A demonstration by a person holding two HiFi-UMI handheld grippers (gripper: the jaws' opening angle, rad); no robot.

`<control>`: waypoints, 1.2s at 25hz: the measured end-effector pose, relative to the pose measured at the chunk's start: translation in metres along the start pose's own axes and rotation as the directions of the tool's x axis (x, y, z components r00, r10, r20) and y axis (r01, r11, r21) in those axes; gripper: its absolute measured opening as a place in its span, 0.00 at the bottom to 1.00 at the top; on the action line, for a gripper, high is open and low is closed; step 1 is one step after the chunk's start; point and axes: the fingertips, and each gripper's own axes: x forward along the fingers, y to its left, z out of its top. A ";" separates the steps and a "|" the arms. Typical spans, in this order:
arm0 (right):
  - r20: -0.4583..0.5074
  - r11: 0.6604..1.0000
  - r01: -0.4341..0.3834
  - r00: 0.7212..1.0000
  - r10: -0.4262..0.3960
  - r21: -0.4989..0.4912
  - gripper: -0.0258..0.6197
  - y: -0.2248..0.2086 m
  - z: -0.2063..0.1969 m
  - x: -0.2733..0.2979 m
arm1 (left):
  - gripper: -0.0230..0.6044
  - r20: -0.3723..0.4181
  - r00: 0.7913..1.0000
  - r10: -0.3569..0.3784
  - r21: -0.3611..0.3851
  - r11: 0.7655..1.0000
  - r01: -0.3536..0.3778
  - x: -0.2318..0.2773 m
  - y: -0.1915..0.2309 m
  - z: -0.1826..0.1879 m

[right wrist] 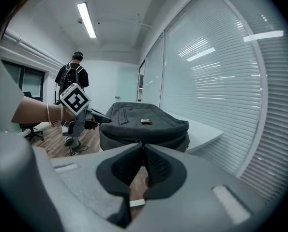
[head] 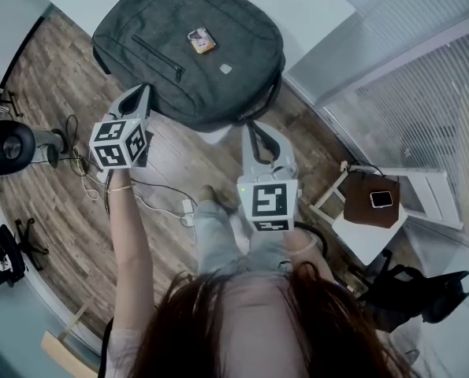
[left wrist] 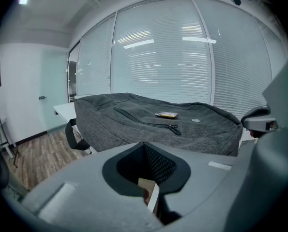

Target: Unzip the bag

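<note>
A dark grey backpack point(head: 210, 77) lies flat on a white table point(head: 313, 6), with a small orange tag point(head: 201, 40) on top. Its front pocket zip point(head: 159, 58) is closed, the pull point(left wrist: 175, 128) resting at the end nearest me. My left gripper point(head: 142, 91) is shut and empty at the bag's near left edge, just short of the fabric. My right gripper point(head: 251, 126) is shut with nothing between its jaws, a little off the bag's near right corner. In the right gripper view the backpack point(right wrist: 144, 122) sits straight ahead, and the left gripper point(right wrist: 99, 118) reaches in from the left.
A white stool point(head: 376, 235) at the right holds a brown pouch point(head: 368, 199) with a phone on it. Cables point(head: 88, 176) trail over the wood floor by an office chair point(head: 5, 148). Window blinds point(left wrist: 163, 52) run behind the table. A person point(right wrist: 73, 76) stands far back.
</note>
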 end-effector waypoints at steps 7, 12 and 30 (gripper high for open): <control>0.004 0.999 -0.028 1.000 0.028 -0.019 0.06 -0.017 0.001 0.002 | 0.05 -0.012 1.000 0.018 0.010 1.000 -0.017 -0.001 -0.001 0.000; 0.007 0.998 -0.059 0.998 0.059 -0.033 0.06 -0.028 0.000 0.003 | 0.05 -0.021 0.999 0.038 0.004 0.999 -0.038 0.000 -0.002 0.000; -0.001 0.996 -0.049 0.999 0.049 -0.072 0.07 -0.062 -0.001 0.014 | 0.05 -0.003 0.997 0.072 0.000 0.997 -0.072 -0.001 -0.001 -0.002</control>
